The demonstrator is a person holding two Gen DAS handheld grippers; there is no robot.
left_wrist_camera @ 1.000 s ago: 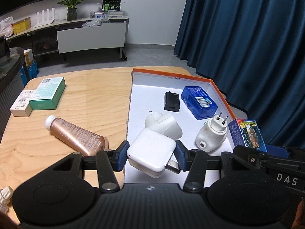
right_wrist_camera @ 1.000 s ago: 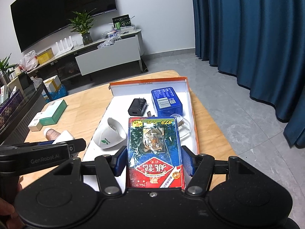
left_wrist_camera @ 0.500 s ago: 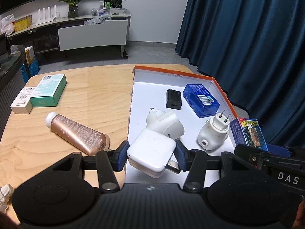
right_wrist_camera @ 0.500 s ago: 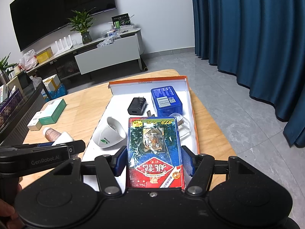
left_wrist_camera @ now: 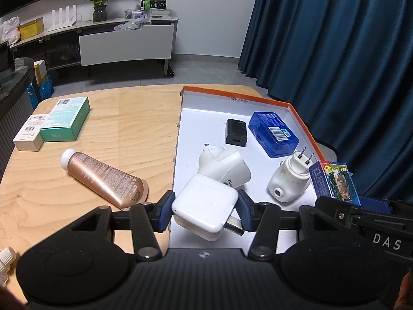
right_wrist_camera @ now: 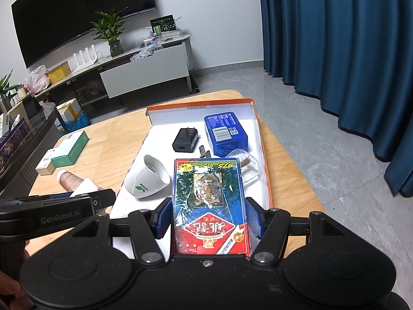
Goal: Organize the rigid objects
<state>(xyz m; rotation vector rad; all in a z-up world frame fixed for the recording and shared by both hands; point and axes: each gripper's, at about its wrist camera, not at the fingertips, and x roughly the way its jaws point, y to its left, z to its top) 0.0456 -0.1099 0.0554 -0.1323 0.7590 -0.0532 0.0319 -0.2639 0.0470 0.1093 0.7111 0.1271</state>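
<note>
My left gripper (left_wrist_camera: 204,213) is shut on a white square charger (left_wrist_camera: 205,206) and holds it over the near left part of the orange-rimmed white tray (left_wrist_camera: 232,97). My right gripper (right_wrist_camera: 209,218) is shut on a card box with a tiger picture (right_wrist_camera: 209,204), held over the tray's near right part (right_wrist_camera: 265,170); the box also shows in the left wrist view (left_wrist_camera: 334,180). In the tray lie a black adapter (left_wrist_camera: 235,134), a blue case (left_wrist_camera: 273,133), a white plug adapter (left_wrist_camera: 223,166) and a white two-pin plug (left_wrist_camera: 290,178).
On the wooden table (left_wrist_camera: 124,118) left of the tray lie a brown tube (left_wrist_camera: 103,178), a green box (left_wrist_camera: 67,121) and a small white box (left_wrist_camera: 29,135). A white bottle cap (left_wrist_camera: 6,257) sits at the near left edge. Blue curtains (left_wrist_camera: 335,64) hang to the right.
Both grippers keep their hold. The left wrist view has shifted slightly, with the tray objects drifting a little to the right and farther; the right view hardly changes.
</note>
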